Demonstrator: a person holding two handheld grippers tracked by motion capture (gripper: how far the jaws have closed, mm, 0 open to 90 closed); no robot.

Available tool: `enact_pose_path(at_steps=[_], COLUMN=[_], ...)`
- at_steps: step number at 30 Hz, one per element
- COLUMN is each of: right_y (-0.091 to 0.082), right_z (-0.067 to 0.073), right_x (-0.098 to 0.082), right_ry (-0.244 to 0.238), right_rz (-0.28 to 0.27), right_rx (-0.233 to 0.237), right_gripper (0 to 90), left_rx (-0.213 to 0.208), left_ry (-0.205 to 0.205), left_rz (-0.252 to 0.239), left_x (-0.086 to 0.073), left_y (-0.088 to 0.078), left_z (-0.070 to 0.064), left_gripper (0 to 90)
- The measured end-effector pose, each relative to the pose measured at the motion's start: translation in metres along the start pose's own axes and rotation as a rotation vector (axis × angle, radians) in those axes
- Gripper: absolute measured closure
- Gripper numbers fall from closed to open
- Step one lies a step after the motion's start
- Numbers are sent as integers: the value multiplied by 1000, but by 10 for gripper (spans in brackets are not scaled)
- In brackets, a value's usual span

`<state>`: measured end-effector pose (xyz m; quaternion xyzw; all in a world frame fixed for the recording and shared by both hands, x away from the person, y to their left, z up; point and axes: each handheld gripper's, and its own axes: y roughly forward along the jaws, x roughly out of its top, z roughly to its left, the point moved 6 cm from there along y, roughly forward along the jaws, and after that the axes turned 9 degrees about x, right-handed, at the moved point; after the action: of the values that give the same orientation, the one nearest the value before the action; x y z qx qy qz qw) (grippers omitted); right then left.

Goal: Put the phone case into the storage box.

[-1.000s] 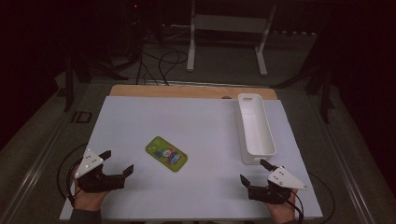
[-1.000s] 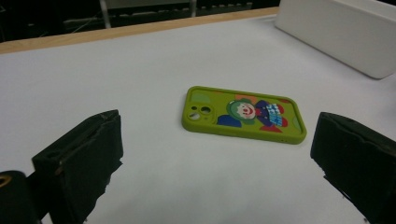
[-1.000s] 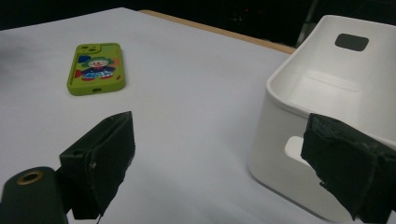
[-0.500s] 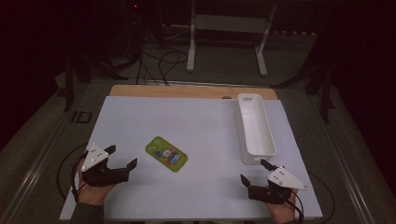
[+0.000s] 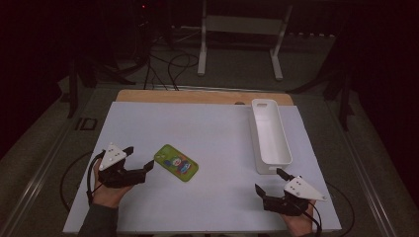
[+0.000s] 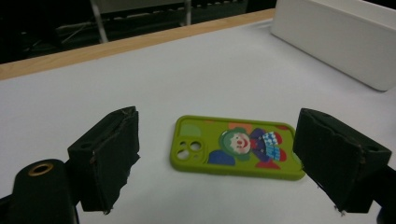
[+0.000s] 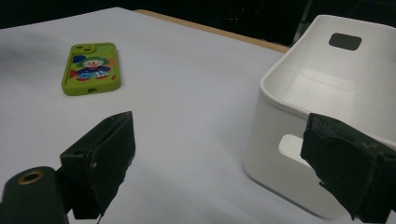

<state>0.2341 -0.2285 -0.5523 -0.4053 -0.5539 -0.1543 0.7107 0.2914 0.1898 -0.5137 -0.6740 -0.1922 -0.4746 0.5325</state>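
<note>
**Phone case between two waiting grippers**

Phone case (image 5: 176, 162), one only, lies flat on the white sheet (image 5: 207, 138), left of the middle in the high view. It is green, with a clown picture on its upturned back and camera cut-outs at one end. In the left gripper view it lies just ahead of the jaws, in line with the gap between them and touching neither.

Two grippers are on the table. The left gripper (image 5: 138, 159) sits just beside the case on its left side, held in one hand (image 5: 109, 190); its jaws stand apart and have just been closing a little, with nothing between the pads. The right gripper (image 5: 270, 181) sits near the front right corner of the sheet, well apart from the case, in the other hand (image 5: 300, 223); its jaws stand apart too, holding nothing.

One white tray (image 5: 271, 168), long and narrow, rests along the right side of the sheet. Its near end is close in front of the right gripper. One wooden table edge (image 5: 197, 96) shows beyond the sheet.
</note>
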Motion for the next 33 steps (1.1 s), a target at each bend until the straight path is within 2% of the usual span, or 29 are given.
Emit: enact_pose_path(at_steps=[7, 14, 16, 21, 27, 33], right_y=[-1, -1, -1, -2, -1, -2], right_z=[-1, -2, -2, -3, -2, -3], right_x=[0, -1, -1, -1, -1, -1], right_ry=[5, 8, 11, 10, 9, 11], right_rz=[0, -3, -2, -1, -2, -4], right_rx=[-4, -5, -7, -9, -8, -10], right_gripper=[98, 98, 98, 98, 98, 98], left_rx=[-11, -16, -5, -21, -30, -38], left_ry=[24, 38, 41, 49, 57, 83], left_rz=[-3, 6, 9, 17, 23, 30], left_x=[11, 19, 22, 27, 31, 34], left_y=[13, 25, 29, 38, 46, 54], left_z=[-8, -13, -14, -19, -22, -26], left_gripper=[147, 96, 77, 53, 45, 45])
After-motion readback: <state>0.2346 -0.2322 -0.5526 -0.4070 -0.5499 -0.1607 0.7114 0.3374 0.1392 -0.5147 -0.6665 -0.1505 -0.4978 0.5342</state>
